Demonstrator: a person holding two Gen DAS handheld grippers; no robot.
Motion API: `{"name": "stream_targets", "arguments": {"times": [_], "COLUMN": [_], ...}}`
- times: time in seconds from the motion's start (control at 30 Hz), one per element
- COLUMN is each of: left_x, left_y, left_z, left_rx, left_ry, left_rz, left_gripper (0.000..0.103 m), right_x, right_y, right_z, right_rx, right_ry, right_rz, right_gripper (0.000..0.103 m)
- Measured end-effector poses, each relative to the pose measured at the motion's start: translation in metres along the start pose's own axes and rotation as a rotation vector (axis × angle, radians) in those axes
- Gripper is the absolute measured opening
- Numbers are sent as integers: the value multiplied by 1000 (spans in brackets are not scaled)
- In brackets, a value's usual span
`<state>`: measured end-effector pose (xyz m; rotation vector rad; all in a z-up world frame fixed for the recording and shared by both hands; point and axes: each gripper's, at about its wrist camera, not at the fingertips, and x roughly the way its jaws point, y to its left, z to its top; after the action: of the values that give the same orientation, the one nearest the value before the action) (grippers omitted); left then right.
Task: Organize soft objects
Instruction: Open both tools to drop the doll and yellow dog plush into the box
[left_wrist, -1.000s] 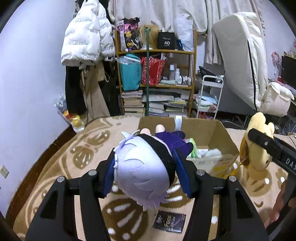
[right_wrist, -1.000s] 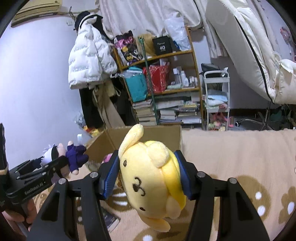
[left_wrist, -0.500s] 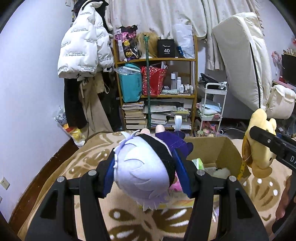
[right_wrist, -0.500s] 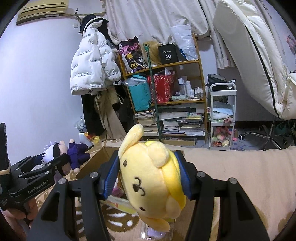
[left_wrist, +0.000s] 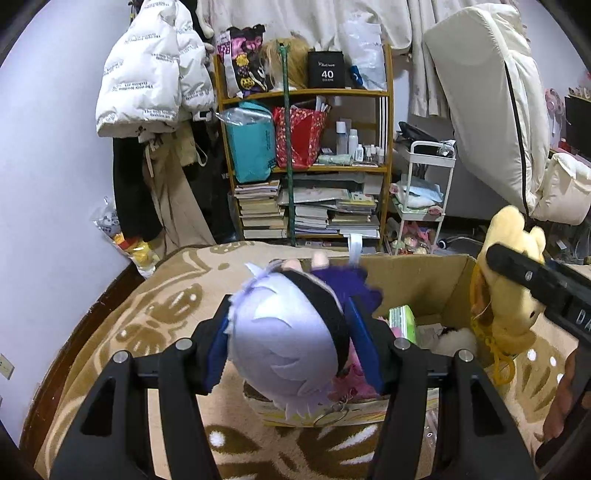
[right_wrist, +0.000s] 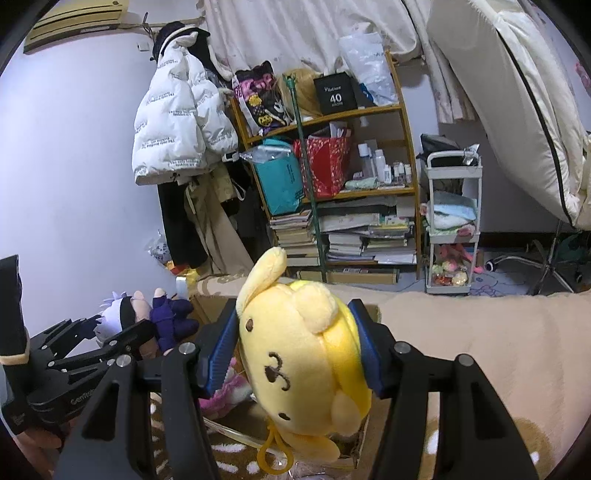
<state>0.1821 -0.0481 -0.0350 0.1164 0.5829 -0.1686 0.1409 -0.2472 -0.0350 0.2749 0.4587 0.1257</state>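
Holding: I've got left gripper (left_wrist: 291, 347) jaws clenched on lavender-haired doll (left_wrist: 284, 354), right gripper (right_wrist: 295, 350) on yellow dog plush (right_wrist: 303, 362).
Position: both above cardboard box (left_wrist: 417, 273).
Next: lower, release into box.

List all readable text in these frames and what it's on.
"40": black box on the top shelf; the small print on it is too blurred to read.
"DA", cut off by the frame edge: right gripper's body, in the left view.
"Gen", rest hidden: left gripper's body, in the right view.
White jacket: repeated print, too small to read.
Book spines: unreadable.
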Motion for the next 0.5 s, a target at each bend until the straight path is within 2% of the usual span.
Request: {"name": "stream_targets", "arguments": {"times": [0.2,0.27,0.4,0.47,0.5], "left_x": [6,6,0,-4,-6], "left_y": [0,-1,-2,-1,0], "left_z": [-2,-4,-5,-5,-5], "left_rx": [-2,1,16,18,16], "left_ry": [23,34,25,18,13], "left_rz": [-7,-7,3,11,14], "left_gripper": [60,68,71,81,83], "right_x": [12,13,12,9,8], "right_y": [-6,-9,-13,-13,-13], "right_z": [-12,-13,-14,-15,-15], "right_rx": [17,32,49,47,47], "right_ry": [50,57,64,62,63], "right_rz": [2,7,22,28,29], "right_gripper": [64,65,68,71,74]}}
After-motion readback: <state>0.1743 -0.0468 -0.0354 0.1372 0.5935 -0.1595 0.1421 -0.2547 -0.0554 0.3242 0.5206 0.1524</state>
